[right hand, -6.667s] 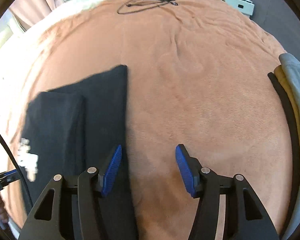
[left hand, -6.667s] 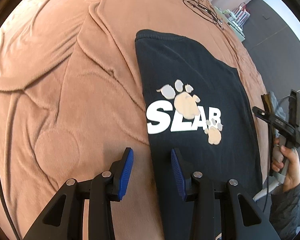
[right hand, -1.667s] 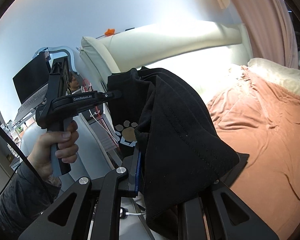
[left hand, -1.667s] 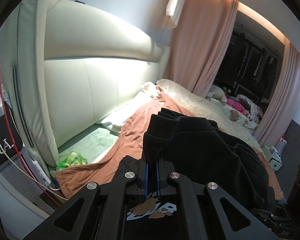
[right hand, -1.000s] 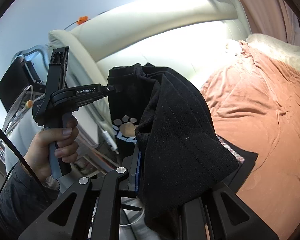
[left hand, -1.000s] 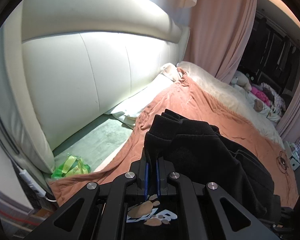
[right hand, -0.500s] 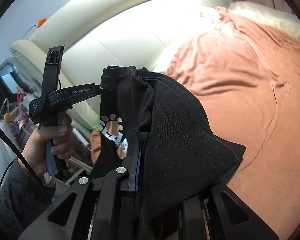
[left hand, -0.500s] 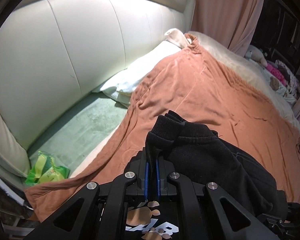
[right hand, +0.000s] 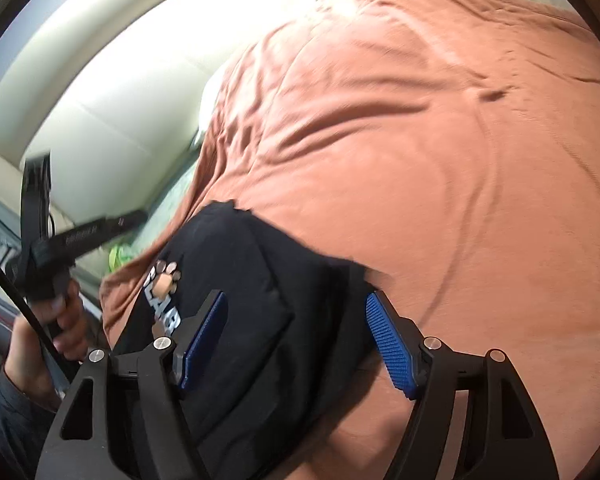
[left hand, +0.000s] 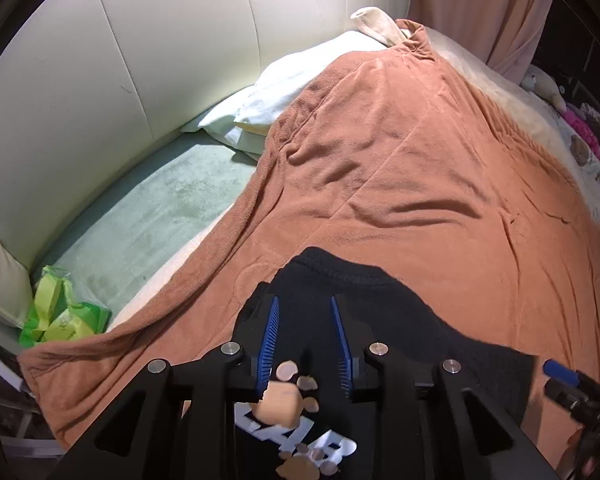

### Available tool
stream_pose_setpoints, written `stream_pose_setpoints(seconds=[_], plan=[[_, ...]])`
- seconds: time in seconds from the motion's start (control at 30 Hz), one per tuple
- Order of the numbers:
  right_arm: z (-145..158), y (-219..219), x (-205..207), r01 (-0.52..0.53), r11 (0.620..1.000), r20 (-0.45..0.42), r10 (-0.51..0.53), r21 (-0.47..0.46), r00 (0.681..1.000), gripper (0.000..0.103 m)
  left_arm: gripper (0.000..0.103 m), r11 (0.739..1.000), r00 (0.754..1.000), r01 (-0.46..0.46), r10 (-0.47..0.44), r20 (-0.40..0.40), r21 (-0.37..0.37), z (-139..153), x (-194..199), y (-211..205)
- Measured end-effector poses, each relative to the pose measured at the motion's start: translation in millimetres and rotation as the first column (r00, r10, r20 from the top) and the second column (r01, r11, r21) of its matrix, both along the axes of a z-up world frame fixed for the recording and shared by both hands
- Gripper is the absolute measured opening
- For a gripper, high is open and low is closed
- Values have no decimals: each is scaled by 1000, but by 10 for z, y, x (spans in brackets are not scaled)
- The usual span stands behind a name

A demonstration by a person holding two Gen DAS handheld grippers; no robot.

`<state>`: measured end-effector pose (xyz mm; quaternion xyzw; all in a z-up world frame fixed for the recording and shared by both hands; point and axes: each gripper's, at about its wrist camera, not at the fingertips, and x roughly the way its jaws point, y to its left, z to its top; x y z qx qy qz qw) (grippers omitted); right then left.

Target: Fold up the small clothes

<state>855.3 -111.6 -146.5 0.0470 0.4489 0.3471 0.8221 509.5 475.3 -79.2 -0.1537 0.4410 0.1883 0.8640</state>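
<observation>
Big bed with a rust-orange blanket spread over most of it, stretching well ahead of both tongs up to a cream padded headboard. White pillows poke out from under the blanket's far edge, off ahead and to the left of the left gripper. A strip of pale green sheet runs along the headboard side.

The black t-shirt, folded up, lies on the blanket right under both tongs, with its paw print and white lettering facing up near the left one.

Left gripper's jaws are opening, blue pads apart, shirt fabric beneath and between them but not pinched. Right gripper is opening too, much wider; the shirt's edge sits in the gap, pads clear of it.

A hand grips the left tool's handle. Crumpled green packet sits off the left gripper's left, at the blanket's corner.
</observation>
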Motion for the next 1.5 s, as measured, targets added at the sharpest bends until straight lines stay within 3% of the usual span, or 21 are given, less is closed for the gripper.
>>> stream_pose_setpoints(seconds=[0.2,0.37,0.73,0.8,0.87,0.97,1.03,1.07,1.5], plan=[[124,-261,-331,-3,999,1,3,33,1000,70,28,999,1000,26,-25,11,-42,73,-310,-205],[10,-642,-730,-29,999,6,29,39,1000,70,28,993,997,83,-83,8,-85,105,-633,-475],[477,-1122,-1595,-33,999,91,35,-18,995,71,28,986,988,127,-117,101,-108,556,-1587,-1077],[594,-1212,-1777,-34,999,111,36,-20,993,78,37,986,987,129,-117,114,-103,640,-1759,-1198],[709,-1292,-1982,-33,999,148,38,-40,988,83,63,988,984,130,-118,136,-86,721,-1899,-1304],[870,-1410,-2280,-1,996,214,20,-88,977,91,87,987,976,130,-111,188,-89,820,-2142,-1460],[944,-1509,-2438,17,995,236,7,-100,972,102,97,989,973,125,-106,204,-81,859,-2263,-1555],[981,-1572,-2531,17,995,247,7,-96,969,103,102,991,972,119,-102,214,-68,887,-2350,-1630],[1127,-2391,-3598,85,992,330,-50,-93,943,103,103,987,938,162,-153,312,-2,1040,-3155,-2519]])
